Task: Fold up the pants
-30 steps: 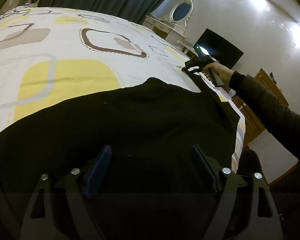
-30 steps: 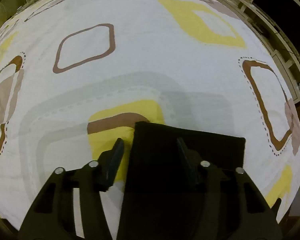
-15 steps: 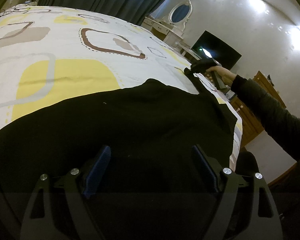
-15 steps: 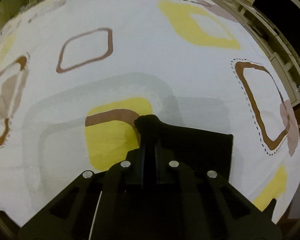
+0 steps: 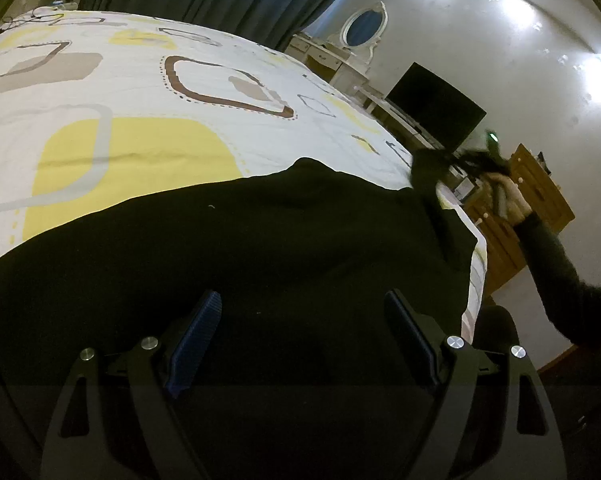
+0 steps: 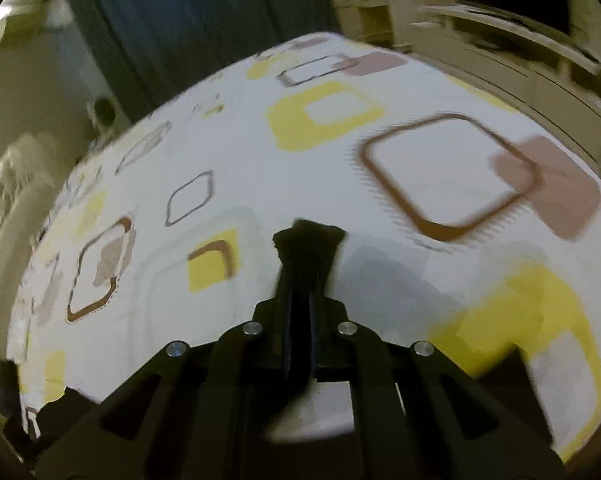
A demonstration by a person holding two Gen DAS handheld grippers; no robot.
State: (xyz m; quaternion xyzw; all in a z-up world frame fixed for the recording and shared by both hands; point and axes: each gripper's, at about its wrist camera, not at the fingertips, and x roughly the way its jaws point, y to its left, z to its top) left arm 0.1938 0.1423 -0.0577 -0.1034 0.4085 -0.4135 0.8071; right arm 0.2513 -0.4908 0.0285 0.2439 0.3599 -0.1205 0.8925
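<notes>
Bedroom walls, dark curtains and a dresser ring your workspace, and the bed [image 5: 148, 92] with its white quilt of yellow and brown squares carries everything. Across its near side lie the black pants [image 5: 260, 248], spread flat, their long axis running from your left side out toward the far right corner, where one end lifts off the quilt. Your right hand-held gripper [image 6: 300, 276] is clenched on that end, a bunched tuft of black cloth poking out past its tips; you likely hold it raised so you can carry it back over the rest for a fold. Your left hand-held gripper [image 5: 300, 320] hovers released, pads well apart above the near cloth, probably waiting to pin or catch the fold.
</notes>
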